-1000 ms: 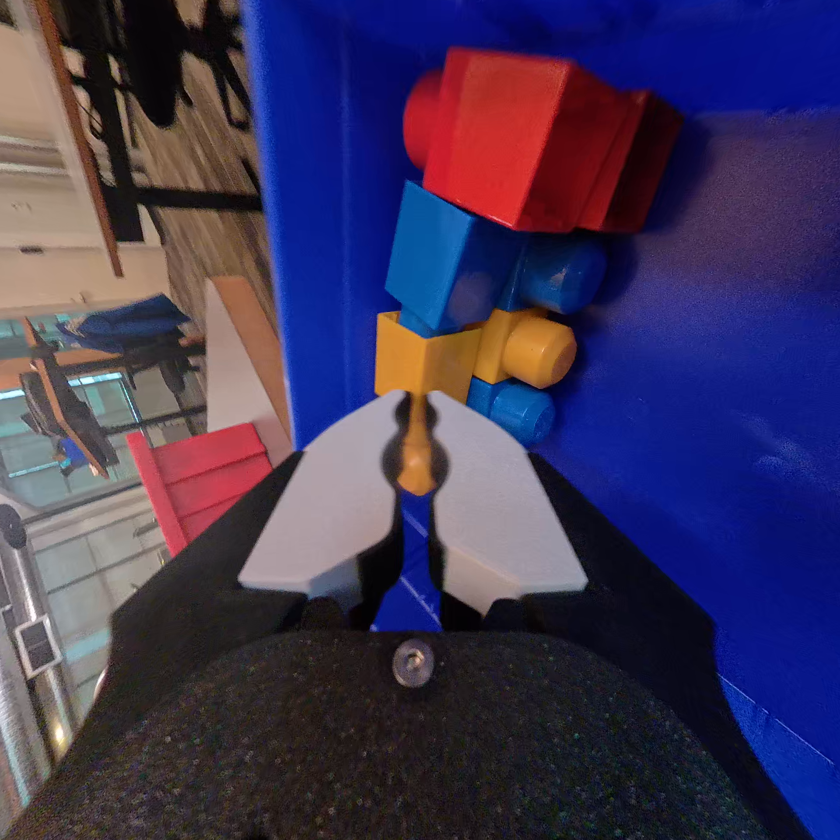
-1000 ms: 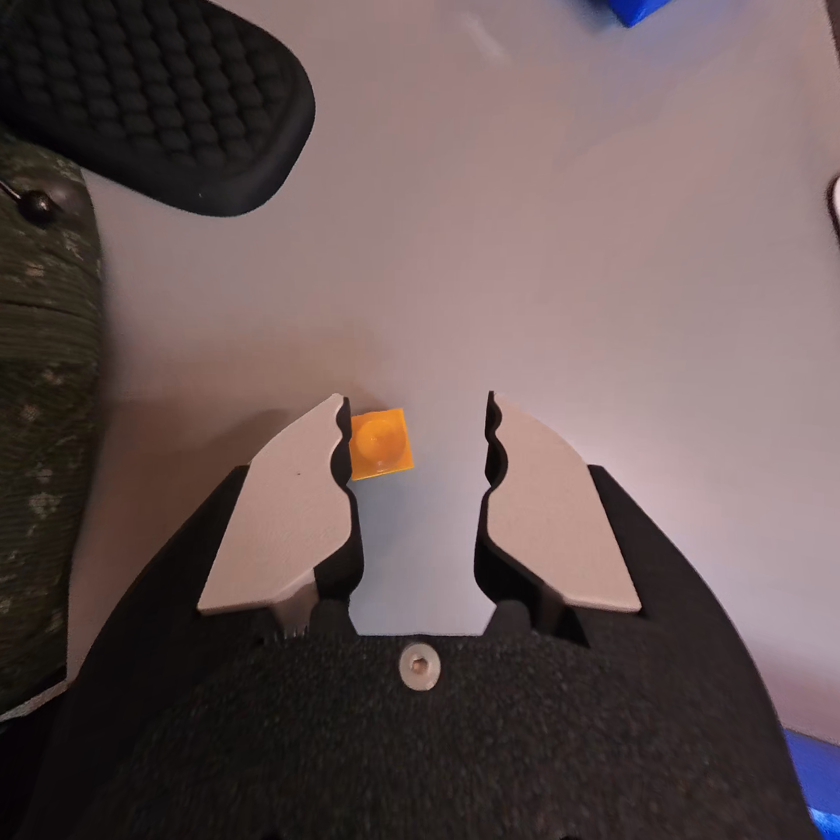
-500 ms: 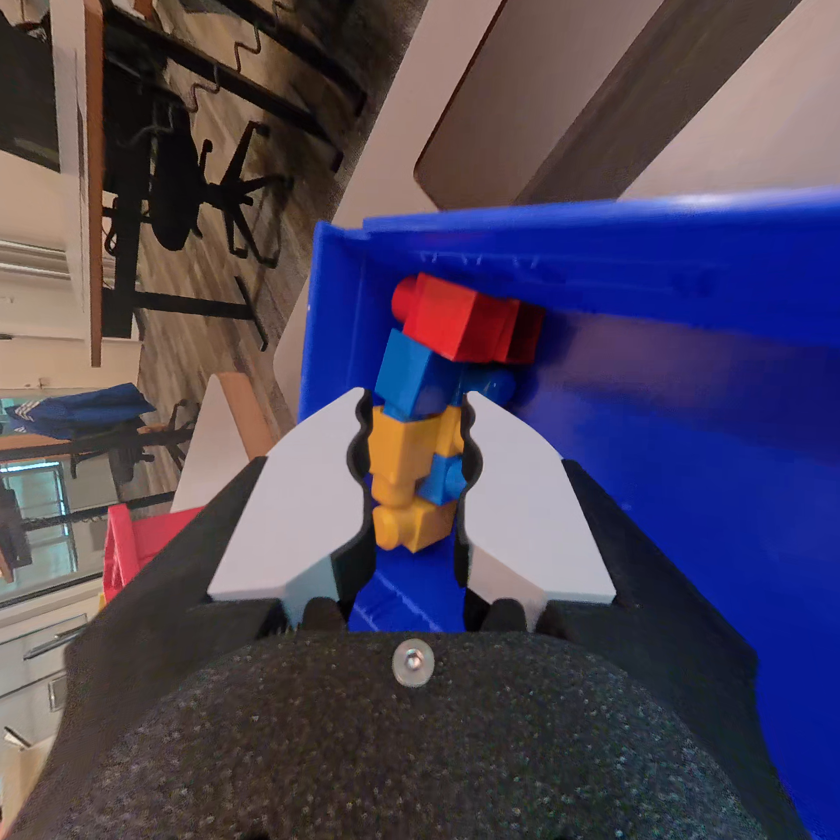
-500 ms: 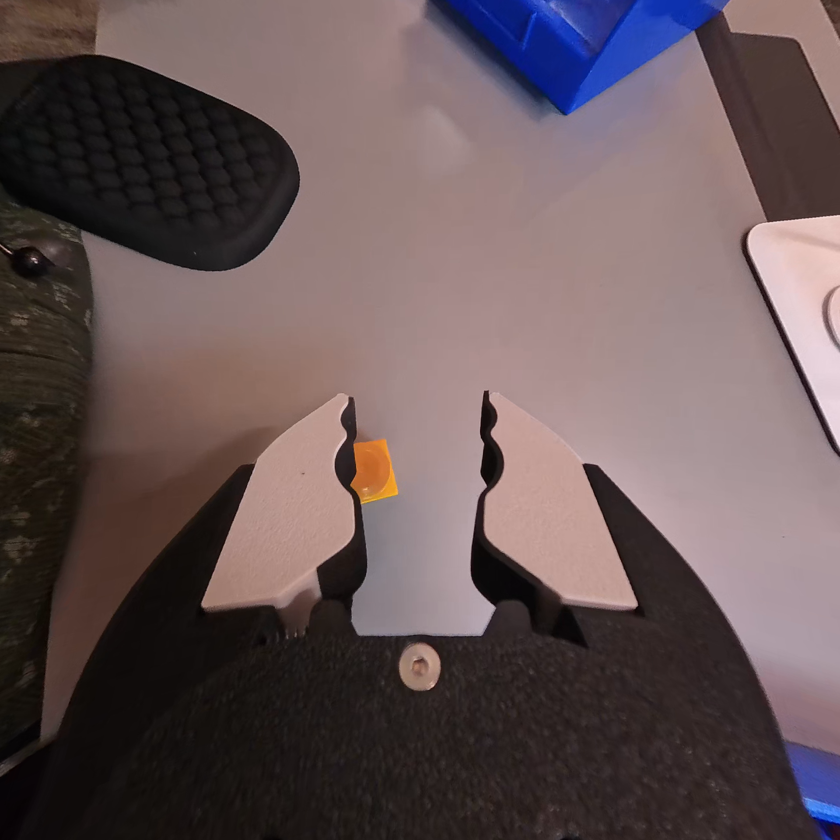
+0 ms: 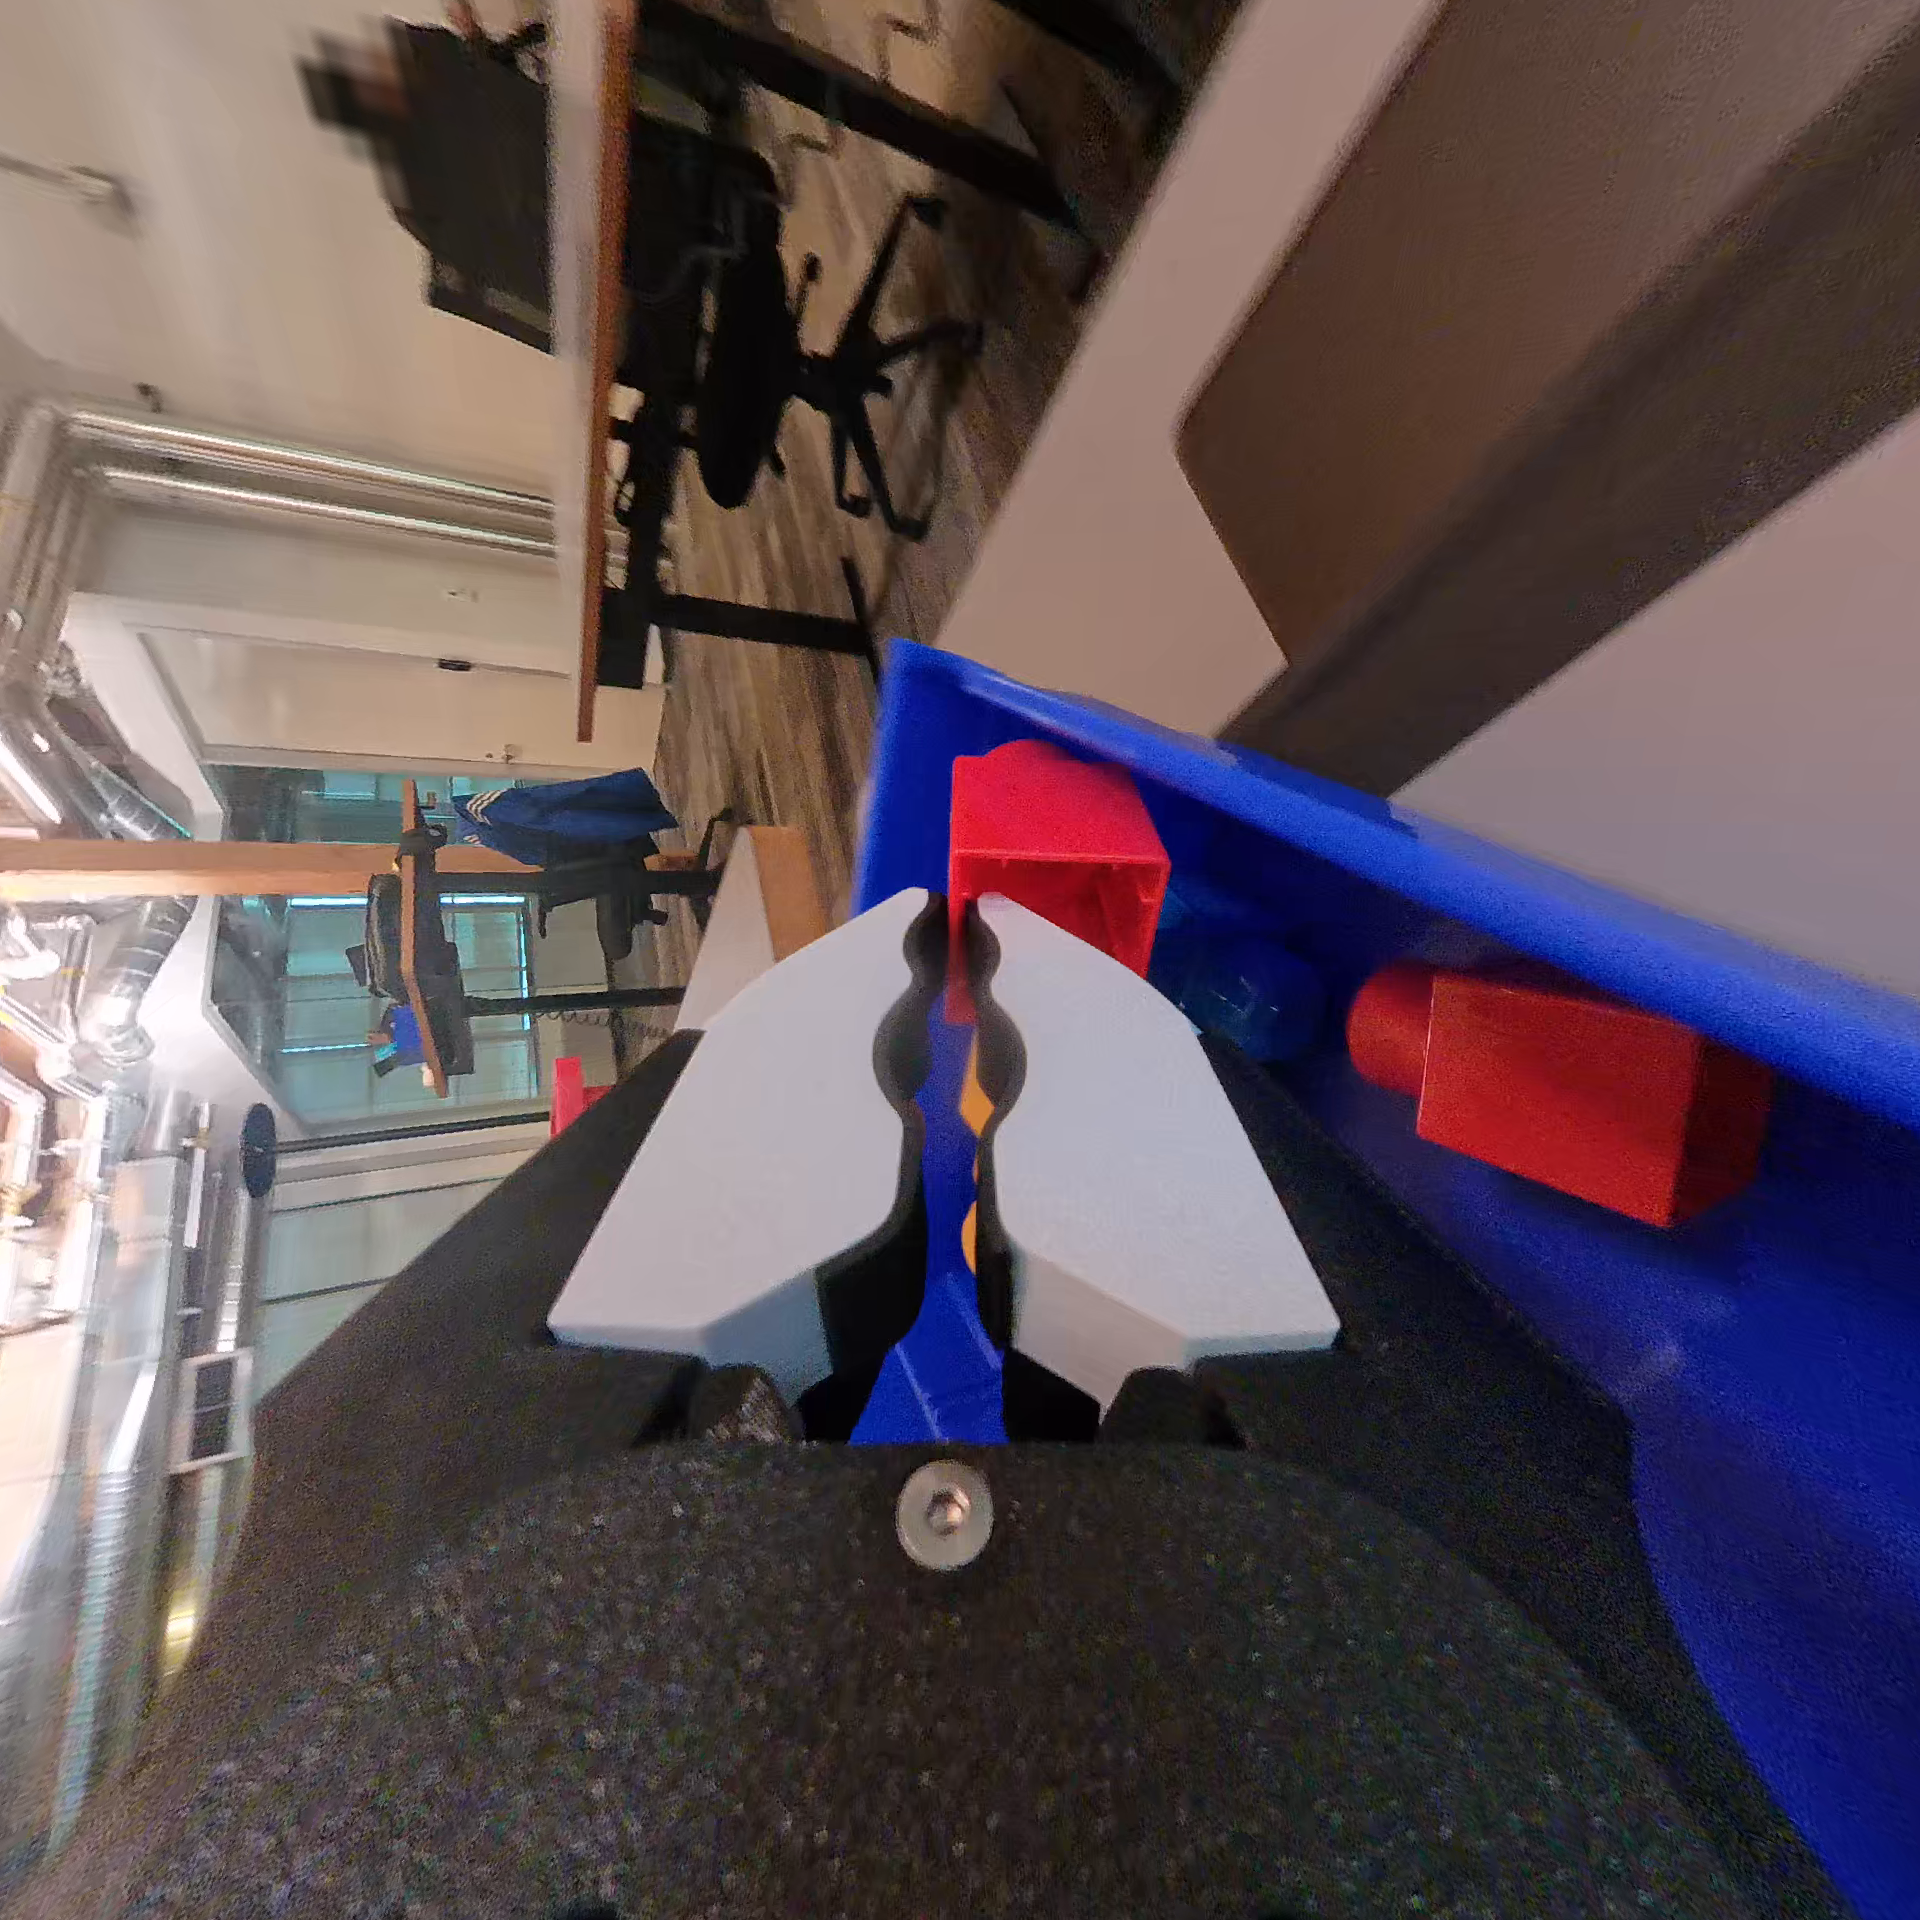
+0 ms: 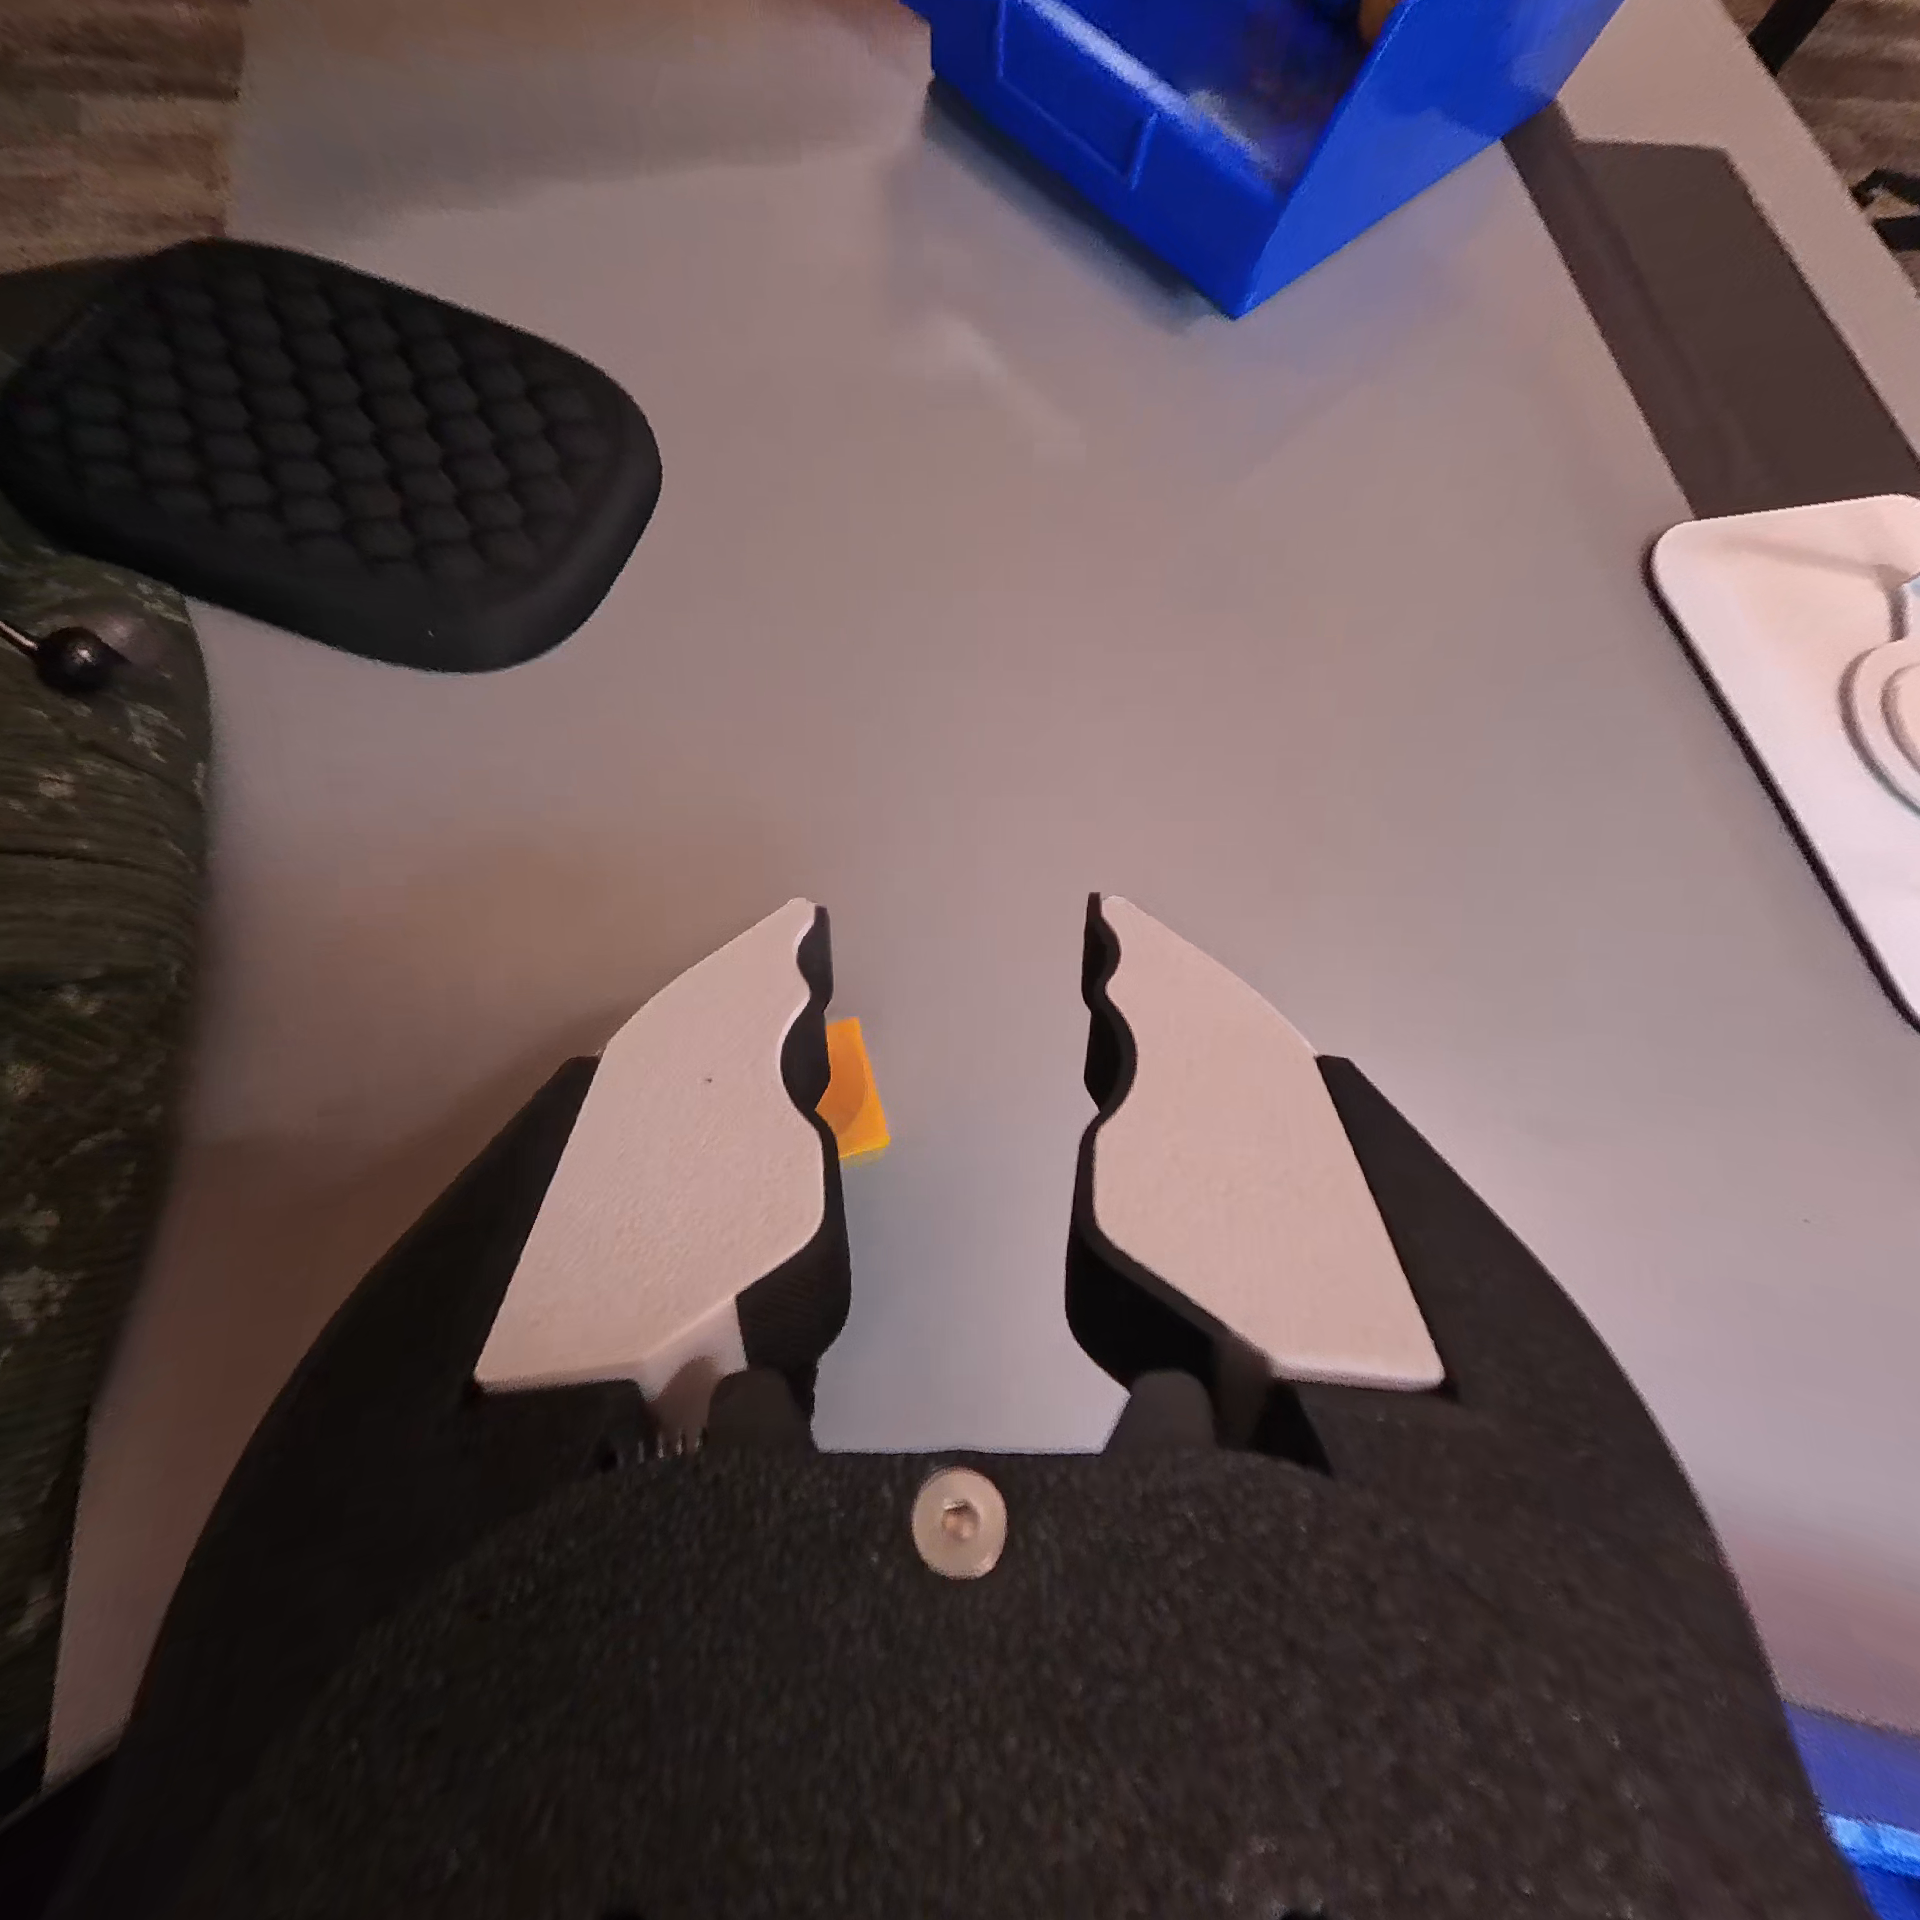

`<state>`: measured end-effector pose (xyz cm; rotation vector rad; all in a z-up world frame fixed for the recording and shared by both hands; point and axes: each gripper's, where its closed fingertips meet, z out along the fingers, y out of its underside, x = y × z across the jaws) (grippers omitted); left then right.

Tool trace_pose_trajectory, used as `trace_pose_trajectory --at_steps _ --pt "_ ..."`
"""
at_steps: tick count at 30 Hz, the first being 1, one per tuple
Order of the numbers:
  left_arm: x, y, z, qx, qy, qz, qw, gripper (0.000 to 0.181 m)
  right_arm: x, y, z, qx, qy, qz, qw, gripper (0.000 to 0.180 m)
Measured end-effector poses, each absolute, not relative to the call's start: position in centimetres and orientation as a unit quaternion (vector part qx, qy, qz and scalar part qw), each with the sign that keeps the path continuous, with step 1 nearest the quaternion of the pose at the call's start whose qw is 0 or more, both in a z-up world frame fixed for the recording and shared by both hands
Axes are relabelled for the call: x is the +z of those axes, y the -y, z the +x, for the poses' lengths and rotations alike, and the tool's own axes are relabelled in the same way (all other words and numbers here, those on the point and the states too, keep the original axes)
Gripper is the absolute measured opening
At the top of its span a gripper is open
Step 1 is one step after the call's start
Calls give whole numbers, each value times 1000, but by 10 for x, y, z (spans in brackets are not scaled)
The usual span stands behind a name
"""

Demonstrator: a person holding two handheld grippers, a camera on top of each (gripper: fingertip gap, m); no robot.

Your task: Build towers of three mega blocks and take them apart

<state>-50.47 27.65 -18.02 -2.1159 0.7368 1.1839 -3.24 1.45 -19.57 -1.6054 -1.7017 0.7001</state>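
Note:
In the left wrist view my left gripper [image 5: 961,912] is inside the blue bin [image 5: 1558,914], its jaws closed on the thin wall of a red block [image 5: 1049,831] whose hollow side faces me. A second red block [image 5: 1579,1091] lies on its side to the right, with a blue block [image 5: 1236,987] between the two. Bits of a yellow block [image 5: 971,1091] show through the finger gap. In the right wrist view my right gripper [image 6: 951,914] is open and empty above the grey table [image 6: 1039,623]. A small yellow block [image 6: 857,1101] stands on the table, half hidden by the left finger.
The blue bin [image 6: 1247,156] sits at the table's far edge. A black textured pad [image 6: 312,447] lies at far left, beside a green camouflage cloth [image 6: 83,935]. A white mat [image 6: 1787,727] lies at the right. Office chairs and desks show beyond the bin. Spacing between my two grippers at the tips: around 55 cm.
My left gripper let go of the yellow block in the bin, opened, then closed on the red block. My right gripper stayed open and pulled up and back from the yellow block.

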Motion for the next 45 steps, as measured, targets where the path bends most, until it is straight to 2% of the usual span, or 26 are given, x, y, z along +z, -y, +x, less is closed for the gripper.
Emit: trace_pose_trajectory --at_steps 2,4,6,9,13,18,23,25,26,30,33,36,39,42,45 --pt "-149 -268 -485 403 -239 -798 378 3 -188 -18 -34 281 640 -617 362 46" --pt "-117 -255 -443 301 -210 -797 479 3 -177 -20 -37 300 621 -614 383 46" --pt "-86 -232 -379 148 -208 -774 579 3 -163 -22 -41 330 596 -606 410 47" --pt "-44 -167 -262 -143 -235 -689 671 3 -138 -22 -47 400 547 -585 446 48" --pt "-18 -65 -147 -415 -258 -553 675 3 -109 -18 -50 503 481 -546 466 52" --pt "-41 -6 -73 -545 -256 -487 632 3 -86 -6 -51 584 437 -496 471 60" --pt "-77 -5 -49 -574 -255 -504 593 3 -78 10 -51 628 429 -455 464 56" --pt "-88 -5 -43 -567 -266 -511 589 3 -78 10 -52 624 428 -454 470 49" --pt "-90 -3 -41 -571 -270 -507 587 3 -80 9 -52 621 430 -457 469 38" --pt "-101 -6 -38 -550 -309 -527 570 6 -83 6 -46 598 452 -471 466 36" --pt "-135 -14 -39 -493 -374 -596 512 42 -77 0 -31 559 484 -481 471 35" --pt "-187 -8 -28 -417 -452 -659 432 62 -106 -8 -18 448 576 -520 443 36" --pt "-236 13 -12 -346 -531 -691 349 74 -140 -13 -4 372 635 -552 392 36" --pt "-264 22 -5 -277 -570 -701 326 71 -153 -13 2 358 647 -564 367 36" --pt "-279 16 2 -221 -571 -713 341 56 -158 -9 3 354 658 -564 352 36"
